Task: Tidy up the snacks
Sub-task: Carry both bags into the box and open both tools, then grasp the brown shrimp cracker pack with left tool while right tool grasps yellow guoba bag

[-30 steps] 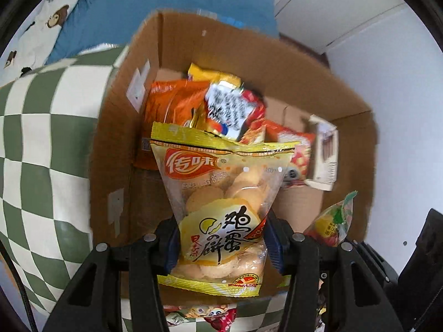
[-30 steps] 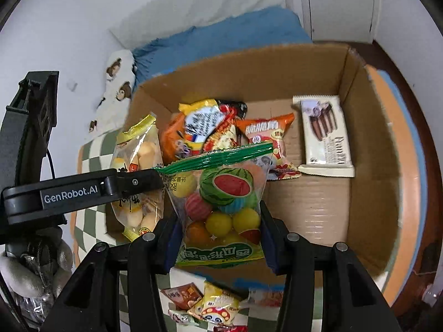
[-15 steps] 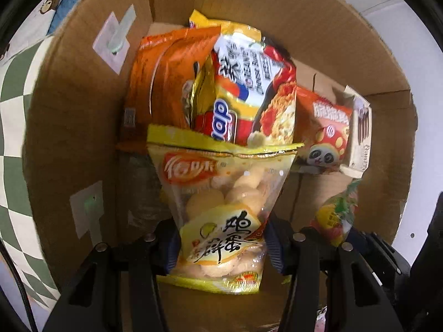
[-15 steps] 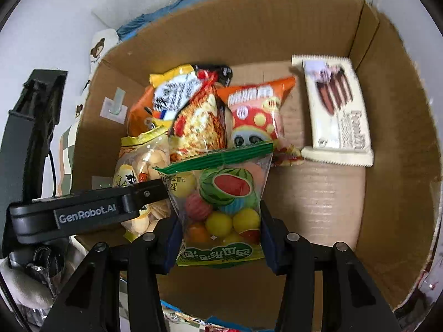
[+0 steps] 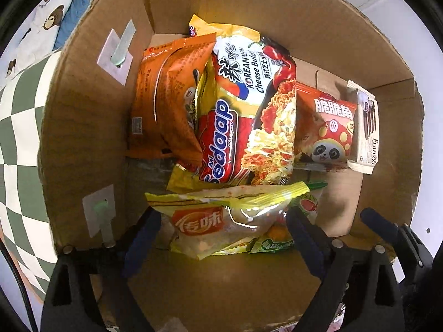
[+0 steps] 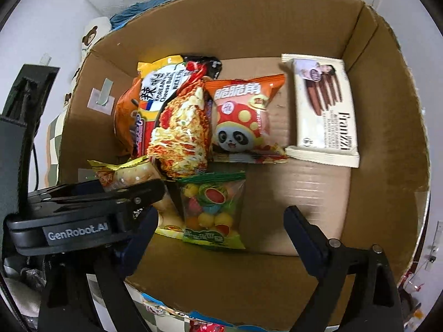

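Drop step finishing: both grippers' jaws have just been opening, nothing pinched. Left gripper (image 5: 221, 238) is hanging released over the yellow clear-window egg-biscuit bag (image 5: 221, 218), lying at 6 o'clock on the brown cardboard box (image 5: 83, 138) floor. Right gripper (image 6: 221, 232) is standing released around the green fruit-candy bag (image 6: 213, 210), just beside it. Next: lifting both out clear. Only the right view is showing the whole cream wafer pack (image 6: 324, 110) at 2 o'clock and more snack packets outside the box (image 6: 199, 326) at 6 o'clock.

Box (image 6: 387, 138): matt brown corrugated cardboard, rough torn edges. Snack bags: glossy plastic film, crinkled; biscuit bag (image 5: 221, 221) partly clear. Wafer pack (image 6: 324, 110): smooth satin wrapper. Gripper fingers (image 6: 307, 235): matt black plastic.
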A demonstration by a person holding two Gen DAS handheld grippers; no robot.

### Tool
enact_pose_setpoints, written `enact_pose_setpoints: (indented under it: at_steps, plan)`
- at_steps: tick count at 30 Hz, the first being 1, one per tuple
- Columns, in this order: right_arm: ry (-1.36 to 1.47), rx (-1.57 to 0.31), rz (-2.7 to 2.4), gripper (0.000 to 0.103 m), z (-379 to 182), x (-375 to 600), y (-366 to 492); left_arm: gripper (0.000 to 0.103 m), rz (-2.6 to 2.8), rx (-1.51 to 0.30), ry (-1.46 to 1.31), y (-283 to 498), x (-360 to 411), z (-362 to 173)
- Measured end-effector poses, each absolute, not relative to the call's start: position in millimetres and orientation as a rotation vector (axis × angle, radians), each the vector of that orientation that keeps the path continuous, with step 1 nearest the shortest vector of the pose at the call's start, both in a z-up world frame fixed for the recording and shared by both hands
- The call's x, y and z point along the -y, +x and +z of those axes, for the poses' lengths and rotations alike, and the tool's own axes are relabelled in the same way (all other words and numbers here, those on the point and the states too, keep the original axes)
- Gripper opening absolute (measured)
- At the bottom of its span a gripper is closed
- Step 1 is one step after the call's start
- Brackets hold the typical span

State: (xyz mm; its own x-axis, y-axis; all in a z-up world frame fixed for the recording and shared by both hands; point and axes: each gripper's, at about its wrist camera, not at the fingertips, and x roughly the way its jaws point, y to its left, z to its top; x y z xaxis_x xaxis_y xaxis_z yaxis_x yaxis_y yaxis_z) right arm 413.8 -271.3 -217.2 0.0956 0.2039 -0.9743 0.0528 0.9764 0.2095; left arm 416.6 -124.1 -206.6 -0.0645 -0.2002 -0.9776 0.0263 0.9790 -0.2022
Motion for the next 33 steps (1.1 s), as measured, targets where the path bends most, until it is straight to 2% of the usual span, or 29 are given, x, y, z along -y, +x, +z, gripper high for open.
enact_pose_setpoints:
  at_steps: [15, 33]
  plan:
    - [0.192, -1.439, 0.052, 0.094, -200, 304, 384, 0.093, -0.193, -1.509, -0.044, 383, 128, -159]
    - [0.138, -1.170, -0.006, 0.094, -106, 315, 298, 0.093, -0.189, -1.148, 0.031, 286, 124, -71]
